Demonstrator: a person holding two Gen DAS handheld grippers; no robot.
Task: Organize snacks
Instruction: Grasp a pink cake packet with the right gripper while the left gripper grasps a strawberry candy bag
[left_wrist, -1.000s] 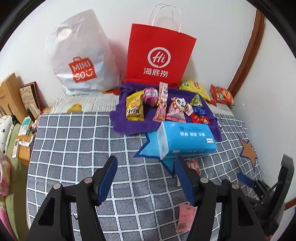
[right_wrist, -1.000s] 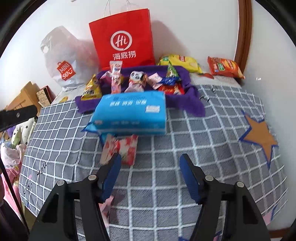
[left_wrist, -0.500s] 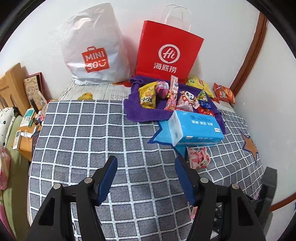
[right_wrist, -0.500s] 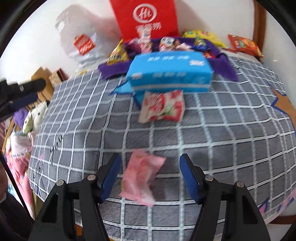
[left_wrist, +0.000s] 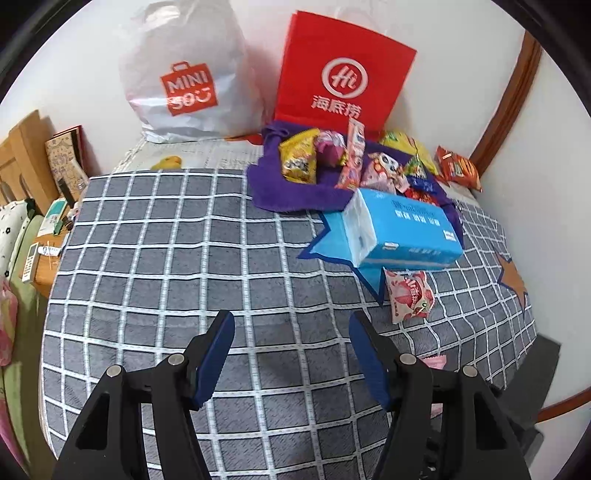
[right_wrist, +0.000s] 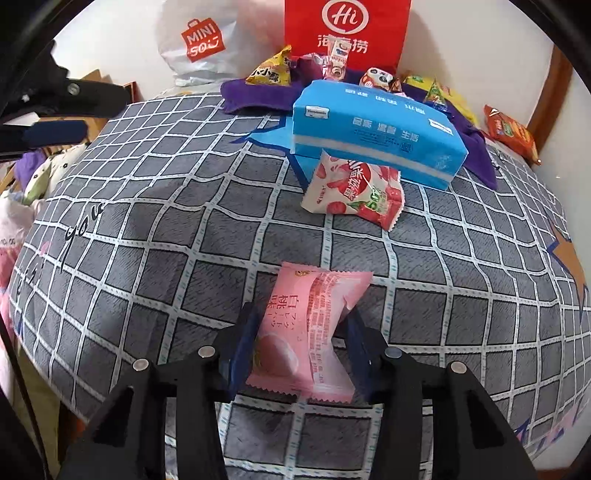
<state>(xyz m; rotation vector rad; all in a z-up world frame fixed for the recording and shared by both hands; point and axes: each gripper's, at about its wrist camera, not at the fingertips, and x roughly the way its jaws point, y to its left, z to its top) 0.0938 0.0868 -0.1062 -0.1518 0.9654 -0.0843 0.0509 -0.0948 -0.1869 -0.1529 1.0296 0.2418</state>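
Observation:
A pink snack packet lies on the checked bedspread between the fingers of my right gripper. The jaws are partly closed around it, close to or touching its sides. A red and white candy bag lies beyond it, against a blue tissue pack. Several snacks sit on a purple cloth at the back. My left gripper is open and empty above the bedspread; the candy bag shows in the left wrist view to its right.
A red paper bag and a white Miniso bag stand against the wall. Orange and yellow chip bags lie at the back right. Clutter lines the bed's left side. The left gripper shows in the right wrist view.
My right gripper has moved forward and down onto the pink packet and narrowed around it. My left gripper has drawn back and left, still open.

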